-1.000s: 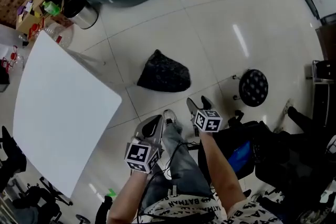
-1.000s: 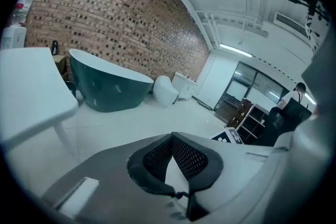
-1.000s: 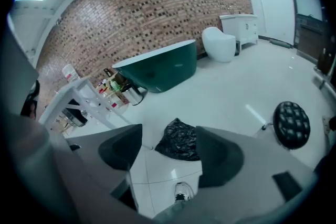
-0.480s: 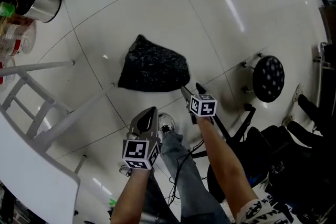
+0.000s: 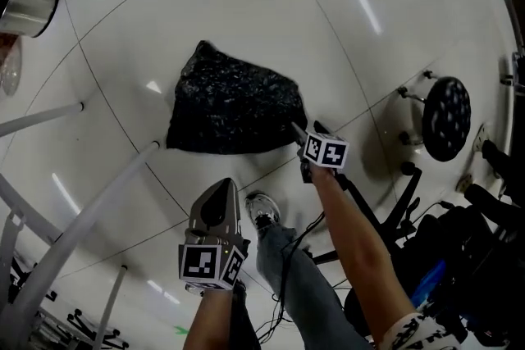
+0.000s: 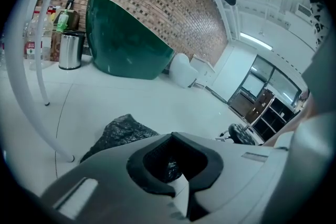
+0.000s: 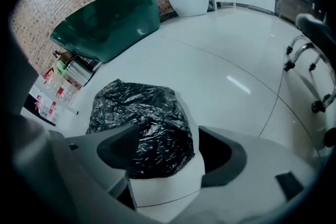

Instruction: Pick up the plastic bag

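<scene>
The black plastic bag [image 5: 234, 106] lies crumpled on the white tiled floor. My right gripper [image 5: 302, 129] points steeply down at the bag's right edge. In the right gripper view the bag [image 7: 139, 113] fills the space between and beyond the right gripper [image 7: 168, 152], whose jaws have just been opening; its pads stand apart and do not press on the bag. My left gripper [image 5: 220, 186] hangs nearer to me, short of the bag, with its jaws together and nothing in them. In the left gripper view the bag [image 6: 118, 131] shows past the left gripper [image 6: 176, 140].
White table legs [image 5: 90, 209] slant across the floor at the left. A steel bin [image 5: 29, 4] and a dark green tub [image 6: 123, 42] stand behind the bag. A black stool [image 5: 447, 119] is at the right, and the person's shoe [image 5: 261, 209] and leg lie between the grippers.
Both grippers have dropped toward the floor and the bag looms larger. The right gripper has moved from short of the bag to its right edge. The white tabletop has left the view.
</scene>
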`<state>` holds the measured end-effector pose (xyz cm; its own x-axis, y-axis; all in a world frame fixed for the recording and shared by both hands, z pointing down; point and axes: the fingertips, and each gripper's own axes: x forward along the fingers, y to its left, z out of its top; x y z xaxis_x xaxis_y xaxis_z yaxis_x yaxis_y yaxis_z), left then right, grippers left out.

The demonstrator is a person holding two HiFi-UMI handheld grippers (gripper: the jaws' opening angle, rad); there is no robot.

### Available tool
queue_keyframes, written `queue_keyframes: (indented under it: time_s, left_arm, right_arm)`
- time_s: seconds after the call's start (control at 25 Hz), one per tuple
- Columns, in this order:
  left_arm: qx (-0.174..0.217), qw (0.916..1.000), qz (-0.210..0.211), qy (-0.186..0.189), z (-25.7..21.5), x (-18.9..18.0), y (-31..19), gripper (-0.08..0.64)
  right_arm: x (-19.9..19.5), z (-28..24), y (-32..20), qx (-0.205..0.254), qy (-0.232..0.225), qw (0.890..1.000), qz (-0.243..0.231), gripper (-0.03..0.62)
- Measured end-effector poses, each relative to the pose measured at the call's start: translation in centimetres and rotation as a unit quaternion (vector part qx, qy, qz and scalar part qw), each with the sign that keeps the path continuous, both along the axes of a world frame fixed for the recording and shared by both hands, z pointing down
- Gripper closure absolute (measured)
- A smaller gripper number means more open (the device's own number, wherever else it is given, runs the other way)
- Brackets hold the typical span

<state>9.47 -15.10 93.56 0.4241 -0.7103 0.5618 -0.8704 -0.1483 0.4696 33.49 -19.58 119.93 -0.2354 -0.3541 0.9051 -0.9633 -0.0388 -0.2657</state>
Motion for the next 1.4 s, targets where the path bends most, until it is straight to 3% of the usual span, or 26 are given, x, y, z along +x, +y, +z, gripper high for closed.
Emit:
queue_keyframes:
  time_s: [0.16, 0.32, 0.4, 0.44, 0.48, 0.64, 0.84, 1.04, 1.2, 1.4]
  left_arm:
    - [0.009, 1.0, -0.002, -0.003, 2.6, 0.4, -0.4, 0.56]
    - [-0.006, 0.9999, -0.002, -0.009, 4.2, 0.6, -0.3, 0.56]
    - [-0.022, 0.9997, -0.007, -0.011, 4.4, 0.1, -0.1, 0.56]
    - [-0.028, 0.9995, -0.01, -0.012, 4.2, -0.2, -0.2, 0.56]
    - [-0.03, 0.9994, -0.013, -0.013, 3.7, -0.4, -0.4, 0.56]
    - [-0.024, 0.9995, -0.01, -0.016, -1.0, -0.1, -1.3, 0.56]
    - [-0.001, 0.9999, 0.015, -0.008, -11.9, 1.6, -1.4, 0.56]
    - [0.035, 0.9992, 0.016, 0.008, -23.4, 2.0, -1.5, 0.56]
    - [0.073, 0.9968, 0.017, 0.029, -34.6, 2.5, 0.2, 0.56]
    - [0.129, 0.9909, 0.0, 0.038, -45.9, 2.2, 2.1, 0.56]
  right_arm:
    - [0.6, 3.6, -0.7, -0.012, -0.005, 1.0, 0.003, 0.225]
    - [-0.8, 5.5, 0.2, -0.047, -0.032, 0.998, -0.022, 0.238]
    - [-1.8, 4.6, 0.8, -0.051, -0.029, 0.997, -0.046, 0.502]
    - [-2.4, 3.4, 0.8, -0.041, -0.027, 0.997, -0.058, 0.577]
    - [-3.0, 1.8, 0.7, -0.025, -0.028, 0.997, -0.067, 0.577]
    - [-6.1, -8.6, 0.2, 0.07, -0.023, 0.992, -0.107, 0.58]
    - [-7.7, -23.5, 0.4, 0.149, -0.009, 0.982, -0.112, 0.58]
    - [-9.8, -39.2, -3.5, 0.24, 0.013, 0.957, -0.16, 0.58]
    - [-10.3, -53.1, -3.6, 0.294, 0.012, 0.939, -0.179, 0.58]
    - [-10.6, -68.3, -3.1, 0.372, 0.001, 0.906, -0.202, 0.58]
